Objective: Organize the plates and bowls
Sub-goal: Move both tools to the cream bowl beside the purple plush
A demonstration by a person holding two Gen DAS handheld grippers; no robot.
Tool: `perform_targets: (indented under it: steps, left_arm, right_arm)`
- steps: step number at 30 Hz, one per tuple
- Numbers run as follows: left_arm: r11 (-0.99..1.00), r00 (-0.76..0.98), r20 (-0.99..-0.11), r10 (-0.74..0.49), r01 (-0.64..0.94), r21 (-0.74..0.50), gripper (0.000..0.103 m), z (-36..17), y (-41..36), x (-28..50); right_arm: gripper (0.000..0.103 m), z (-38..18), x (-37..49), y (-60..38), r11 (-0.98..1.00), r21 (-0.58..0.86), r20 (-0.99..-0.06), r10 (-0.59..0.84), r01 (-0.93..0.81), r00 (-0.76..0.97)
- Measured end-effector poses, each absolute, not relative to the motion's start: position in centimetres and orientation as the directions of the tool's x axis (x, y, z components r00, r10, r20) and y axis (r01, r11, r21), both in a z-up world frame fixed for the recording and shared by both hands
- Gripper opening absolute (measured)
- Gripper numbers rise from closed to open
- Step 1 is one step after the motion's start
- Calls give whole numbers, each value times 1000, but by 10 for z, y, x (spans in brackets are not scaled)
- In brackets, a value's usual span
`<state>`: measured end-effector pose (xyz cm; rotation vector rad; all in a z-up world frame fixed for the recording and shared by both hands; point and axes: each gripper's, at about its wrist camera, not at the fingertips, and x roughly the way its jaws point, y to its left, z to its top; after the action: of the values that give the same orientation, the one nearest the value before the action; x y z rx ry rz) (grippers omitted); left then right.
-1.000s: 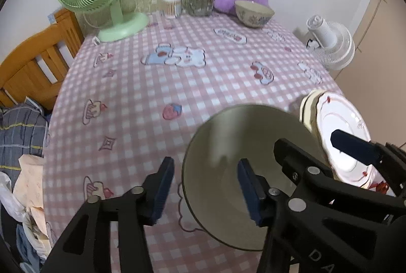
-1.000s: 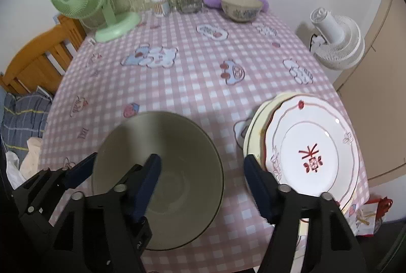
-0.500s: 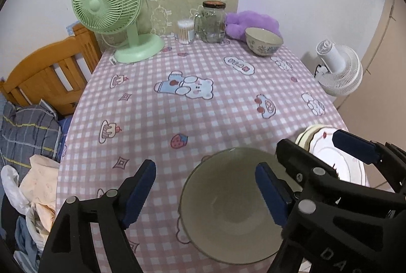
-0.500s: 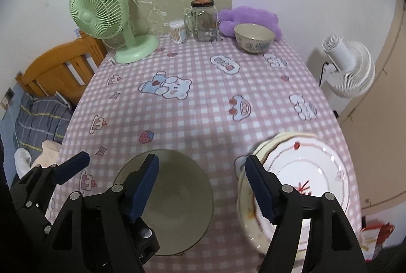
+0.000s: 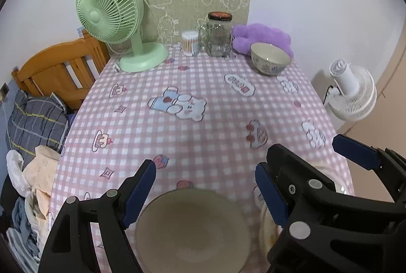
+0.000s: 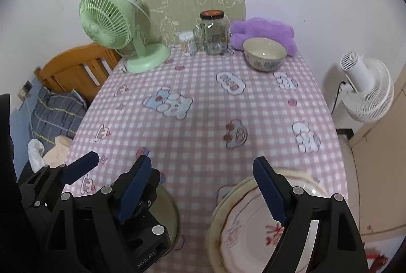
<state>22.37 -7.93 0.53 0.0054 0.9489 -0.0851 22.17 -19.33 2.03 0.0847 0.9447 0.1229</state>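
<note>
Pink-checked cloth covers the table [image 5: 203, 136], and I take the inventory across it from left to right; the green fan [image 5: 111, 9] stands at the far left corner, then a tub of cotton buds [image 5: 189, 42] and a glass jar [image 5: 218, 35] against the back edge, none of them part of my task.

Near edge, left of centre: the large plain bowl [image 5: 192, 229] sits upright on the cloth below my left gripper [image 5: 205, 194]; the jaws stand wide apart and grip nothing, the bowl's rim lying beneath the gap and clear of both pads. I judge this bowl placed.

Near edge, right: the stack of plates [image 6: 256, 229], a white plate with a red motif uppermost, lies under my right gripper [image 6: 203, 194]; its jaws are opening, with nothing between them; the right-hand pad hangs over the stack without pressing on it. I judge the plates gathered; whether their edges are squared I cannot tell, the near side being blurred and partly hidden.

Far right corner: the small patterned bowl [image 6: 264, 53] rests well apart from the large one, just in front of a purple plush toy [image 6: 264, 30].

Finding: plates stacked, one bowl set beside them, one bowl outstanding; what remains, as I judge it, is to fetch the small bowl and nest it in the large one.
</note>
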Motion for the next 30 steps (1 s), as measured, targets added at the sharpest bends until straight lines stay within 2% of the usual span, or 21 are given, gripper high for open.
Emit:
perform_targets:
  steps: [9,18,30]
  left_arm:
    - [1000,601,-799,-26,15,-22,82,13,-129,252]
    - [1000,612,-791,8,-26,-10,82,16,-174,294]
    - [999,630,-776,34,-27,22,81,12,-212,363]
  right_arm:
    - [92,27,257,-244,987,111,-790,156,-112,593]
    - [92,26,303,-289,974,152,-786,222,-167,577]
    - [92,22,370,-332,982,143,-769,187,-121,611]
